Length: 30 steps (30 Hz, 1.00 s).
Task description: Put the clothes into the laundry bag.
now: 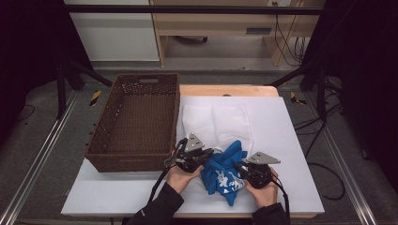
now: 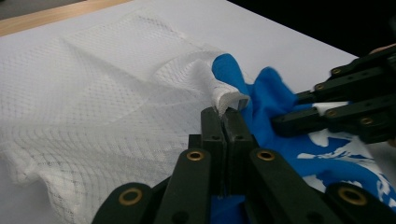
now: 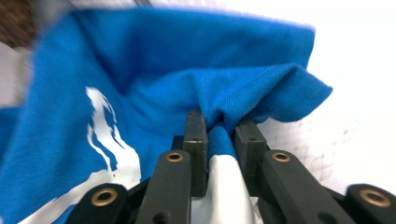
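The blue shirt (image 1: 225,169) is soft and light; your right gripper (image 3: 220,128) clamps its bunched fold, the left gripper (image 2: 224,116) pinches the white mesh bag (image 2: 107,93); grip thick folds.

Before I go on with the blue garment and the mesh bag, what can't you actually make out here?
- Bag mouth: in the left gripper view the left tongs pinch the mesh bag edge; the opening is folded shut.
- Blue garment type: bunched in the high view, blurred in the right gripper view.
- Print: cut off by folds.
- Basket near inside wall: hidden by its rim.
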### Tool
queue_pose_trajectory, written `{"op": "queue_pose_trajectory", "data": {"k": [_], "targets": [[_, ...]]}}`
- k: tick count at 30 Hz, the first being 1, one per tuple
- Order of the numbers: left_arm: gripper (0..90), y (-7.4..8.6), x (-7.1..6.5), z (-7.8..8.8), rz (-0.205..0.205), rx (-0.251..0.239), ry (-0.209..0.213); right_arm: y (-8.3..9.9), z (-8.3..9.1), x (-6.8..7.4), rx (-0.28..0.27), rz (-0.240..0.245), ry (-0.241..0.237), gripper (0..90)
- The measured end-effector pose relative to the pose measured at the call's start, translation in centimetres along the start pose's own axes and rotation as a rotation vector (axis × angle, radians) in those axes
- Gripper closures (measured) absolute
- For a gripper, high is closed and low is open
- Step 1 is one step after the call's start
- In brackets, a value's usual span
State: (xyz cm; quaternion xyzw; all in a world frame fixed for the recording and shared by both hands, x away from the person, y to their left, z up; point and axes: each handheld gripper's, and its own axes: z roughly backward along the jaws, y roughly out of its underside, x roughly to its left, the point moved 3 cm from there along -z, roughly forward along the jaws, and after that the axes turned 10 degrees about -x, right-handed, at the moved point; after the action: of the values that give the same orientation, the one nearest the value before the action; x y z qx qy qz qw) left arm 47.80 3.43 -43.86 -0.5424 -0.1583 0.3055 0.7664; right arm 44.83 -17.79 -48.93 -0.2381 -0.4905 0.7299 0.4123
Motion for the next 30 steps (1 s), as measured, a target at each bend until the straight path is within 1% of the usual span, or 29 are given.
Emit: {"op": "queue_pose_trajectory", "data": {"k": [1, 2, 3, 4, 5, 6, 7, 8, 9, 10, 12, 13, 14, 15, 16, 17, 18, 19, 21, 22, 24, 25, 27, 28, 30], "targets": [[88.8, 0.0, 0.0, 0.0, 0.0, 0.0, 0.0, 0.0, 0.0, 0.0, 0.0, 0.0, 0.0, 79.1], [88.8, -0.1, 0.1, 0.0, 0.004, 0.0, -0.005, -0.7, 0.9, 0.4, -0.047, 0.003, -0.013, 80.0], [88.8, -0.1, 0.1, 0.0, 0.004, 0.0, -0.005, -0.7, 0.9, 0.4, -0.047, 0.003, -0.013, 80.0], [88.8, -0.2, 0.3, 0.1, 0.019, -0.007, -0.004, -1.4, 1.7, 1.0, -0.1, 0.014, -0.044, 80.0], [88.8, -0.4, 0.4, 0.2, 0.029, -0.012, -0.003, -1.9, 2.0, 1.5, -0.129, 0.022, -0.071, 79.9], [88.8, -0.4, 0.4, 0.2, 0.029, -0.012, -0.003, -1.9, 2.0, 1.5, -0.129, 0.022, -0.071, 79.9], [88.8, -0.7, 0.5, 0.3, 0.05, -0.022, -0.002, -2.6, 2.3, 2.8, -0.167, 0.056, -0.121, 79.5], [88.8, -0.9, 0.5, 0.3, 0.047, -0.024, -0.004, -3.0, 2.3, 3.4, -0.172, 0.077, -0.145, 79.3], [88.8, -0.9, 0.5, 0.3, 0.047, -0.024, -0.004, -3.0, 2.3, 3.4, -0.172, 0.077, -0.145, 79.3], [88.8, -1.4, 0.4, 0.4, 0.045, -0.03, -0.005, -3.3, 1.9, 4.7, -0.165, 0.11, -0.181, 78.9], [88.8, -1.9, 0.1, 0.5, 0.038, -0.039, -0.006, -3.3, 1.1, 5.5, -0.136, 0.128, -0.217, 78.6], [88.8, -1.9, 0.1, 0.5, 0.038, -0.039, -0.006, -3.3, 0.6, 5.8, -0.118, 0.133, -0.217, 78.4], [88.8, -2.4, -0.2, 0.5, 0.023, -0.047, -0.008, -3.2, 0.1, 6.0, -0.102, 0.134, -0.219, 78.3], [88.8, -2.5, -0.3, 0.6, 0.018, -0.054, -0.009, -3.1, -0.5, 6.2, -0.082, 0.138, -0.223, 78.2], [88.8, -2.6, -0.5, 0.6, 0.017, -0.058, -0.006, -2.9, -1.1, 6.2, -0.062, 0.141, -0.213, 78.2], [88.8, -2.6, -0.5, 0.6, 0.017, -0.058, -0.006, -2.9, -1.1, 6.2, -0.062, 0.141, -0.213, 78.2], [88.9, -2.6, -0.6, 0.7, 0.02, -0.063, -0.004, -2.6, -2.6, 5.8, -0.001, 0.139, -0.164, 78.1], [88.8, -2.6, -0.7, 0.7, 0.015, -0.063, -0.002, -2.4, -3.1, 5.6, 0.013, 0.137, -0.147, 77.8], [88.8, -2.3, -0.7, 0.8, 0.011, -0.062, -0.005, -2.2, -3.9, 5.2, 0.023, 0.138, -0.111, 75.4], [88.8, -2.2, -0.6, 0.8, 0.015, -0.061, -0.006, -2.1, -4.3, 4.8, 0.026, 0.12, -0.088, 73.3], [88.8, -1.8, -0.3, 0.9, 0.02, -0.061, -0.009, -2.0, -4.2, 4.3, 0.012, 0.085, -0.082, 68.5], [88.8, -1.6, -0.1, 1.0, 0.024, -0.059, -0.008, -2.2, -3.8, 4.2, -0.003, 0.079, -0.082, 65.4], [88.8, -1.3, 0.1, 1.0, 0.033, -0.058, -0.006, -2.5, -2.7, 4.1, -0.039, 0.074, -0.097, 58.9], [88.8, -1.2, 0.1, 0.9, 0.036, -0.057, -0.005, -2.7, -1.8, 3.9, -0.071, 0.06, -0.103, 55.9], [88.8, -1.0, 0.2, 0.9, 0.036, -0.055, -0.006, -3.2, -0.2, 3.3, -0.125, 0.046, -0.097, 52.0]]}}
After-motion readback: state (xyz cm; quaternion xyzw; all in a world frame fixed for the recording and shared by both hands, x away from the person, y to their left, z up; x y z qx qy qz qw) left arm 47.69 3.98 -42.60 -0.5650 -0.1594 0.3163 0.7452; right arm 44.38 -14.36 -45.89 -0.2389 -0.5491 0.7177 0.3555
